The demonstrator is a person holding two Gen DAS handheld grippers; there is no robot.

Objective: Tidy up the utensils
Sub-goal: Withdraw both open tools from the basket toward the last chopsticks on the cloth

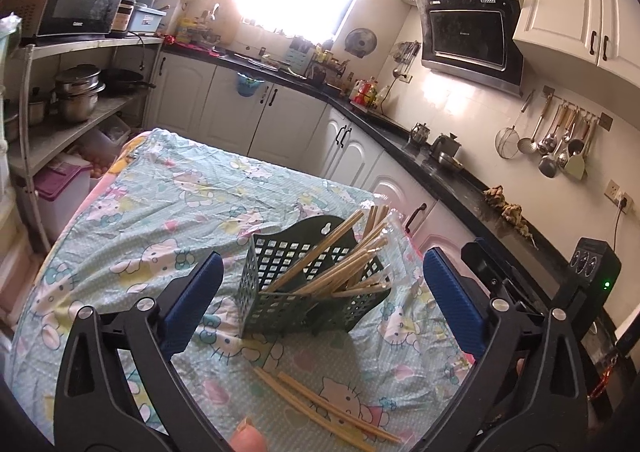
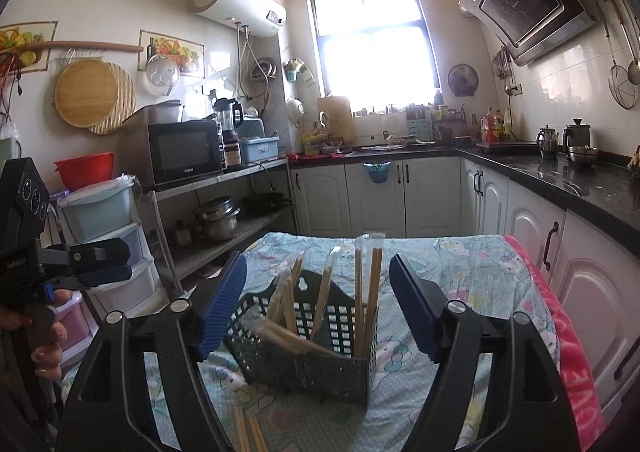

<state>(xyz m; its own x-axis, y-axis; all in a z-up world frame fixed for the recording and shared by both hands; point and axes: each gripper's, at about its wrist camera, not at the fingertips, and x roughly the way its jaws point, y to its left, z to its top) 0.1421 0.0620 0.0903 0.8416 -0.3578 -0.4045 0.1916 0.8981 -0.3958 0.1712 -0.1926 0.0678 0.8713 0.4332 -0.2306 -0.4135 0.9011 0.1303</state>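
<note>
Basket point(image 1: 280, 284): dark green plastic lattice, matt. Chopsticks point(image 1: 340, 276): pale bare wood, some in clear glossy film sleeves. Tablecloth point(image 1: 168, 212): thin printed cotton-like cloth, wrinkled, matt. Pads point(image 1: 452, 296): blue ribbed rubbery plastic on black matt plastic arms. Countertop point(image 2: 580, 180): black polished stone, glossy. Pots point(image 2: 218, 218): shiny steel.
</note>
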